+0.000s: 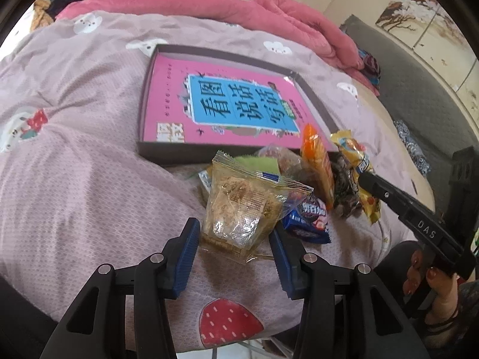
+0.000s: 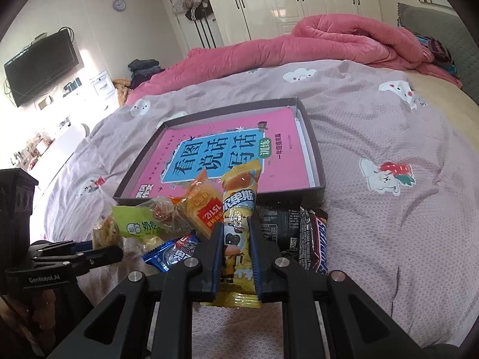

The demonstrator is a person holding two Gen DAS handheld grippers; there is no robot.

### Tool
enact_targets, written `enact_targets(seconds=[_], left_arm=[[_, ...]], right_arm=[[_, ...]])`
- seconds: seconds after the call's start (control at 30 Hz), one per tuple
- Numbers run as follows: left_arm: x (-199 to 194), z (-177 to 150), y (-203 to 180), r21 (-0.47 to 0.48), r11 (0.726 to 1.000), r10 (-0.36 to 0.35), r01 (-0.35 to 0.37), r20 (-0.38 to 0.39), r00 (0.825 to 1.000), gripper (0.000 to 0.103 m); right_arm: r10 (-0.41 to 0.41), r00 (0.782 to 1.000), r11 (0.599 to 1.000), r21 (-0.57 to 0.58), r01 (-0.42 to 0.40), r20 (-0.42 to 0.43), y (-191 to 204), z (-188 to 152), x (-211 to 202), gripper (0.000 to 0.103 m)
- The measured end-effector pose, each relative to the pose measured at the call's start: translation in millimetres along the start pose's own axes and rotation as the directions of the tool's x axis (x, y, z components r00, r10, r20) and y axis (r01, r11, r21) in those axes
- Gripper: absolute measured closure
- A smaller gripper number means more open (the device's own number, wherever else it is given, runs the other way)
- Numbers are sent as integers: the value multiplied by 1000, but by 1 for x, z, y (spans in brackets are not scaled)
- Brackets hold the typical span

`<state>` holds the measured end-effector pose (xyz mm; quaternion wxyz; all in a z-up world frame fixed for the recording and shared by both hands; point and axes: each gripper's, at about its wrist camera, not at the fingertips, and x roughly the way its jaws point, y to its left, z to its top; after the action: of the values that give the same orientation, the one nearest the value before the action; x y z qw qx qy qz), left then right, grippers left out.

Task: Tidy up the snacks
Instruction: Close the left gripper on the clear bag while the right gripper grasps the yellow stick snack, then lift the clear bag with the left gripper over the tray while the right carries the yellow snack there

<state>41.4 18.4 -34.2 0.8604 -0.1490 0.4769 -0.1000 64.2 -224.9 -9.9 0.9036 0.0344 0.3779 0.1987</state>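
Note:
A pile of snacks lies on the bed in front of a shallow dark box [image 1: 155,152] [image 2: 315,152] that holds a pink book [image 1: 221,101] [image 2: 215,152]. My left gripper [image 1: 233,229] [image 2: 115,254] is shut on a clear packet of yellowish cake [image 1: 239,206], its blue pads pressing both sides. My right gripper [image 2: 236,224] [image 1: 365,178] is shut on a long yellow snack packet [image 2: 239,197] [image 1: 353,149], which stands up toward the box. An orange packet [image 2: 200,206] [image 1: 317,161], a green packet [image 2: 140,224], a blue packet [image 2: 170,254] [image 1: 308,218], a black packet [image 2: 278,224] and a Snickers bar [image 2: 314,239] lie around them.
The bedspread [image 2: 374,125] is mauve with cartoon prints. A pink blanket [image 2: 329,39] is bunched at the far side, by a grey headboard [image 2: 434,27]. Wardrobes [image 2: 269,0] and a wall television [image 2: 39,65] stand beyond. A person's hand [image 1: 425,275] holds the right gripper's handle.

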Motion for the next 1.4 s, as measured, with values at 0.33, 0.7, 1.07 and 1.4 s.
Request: enact_targets(seconds=[0.33,0.7,1.07,1.4], left_arm=[[-21,15,15,-47,998,46,-41,94,995,54],[-18,44,17,-45,995,96,-90,162,982,54],[0,53,17,-35,994,108,-104,149,983,54],[2,57,11,-15,995,104,-103,164,981,54]], right_arm=[[-12,998,999,43,9,62,-11,12,-4,86],[-50,992,999,-13,52,118,-10,31,0,88],[-6,1000,999,34,6,12,-19,20,11,88],[-98,995,984,148,99,-16,-15,-5,-16,52]])
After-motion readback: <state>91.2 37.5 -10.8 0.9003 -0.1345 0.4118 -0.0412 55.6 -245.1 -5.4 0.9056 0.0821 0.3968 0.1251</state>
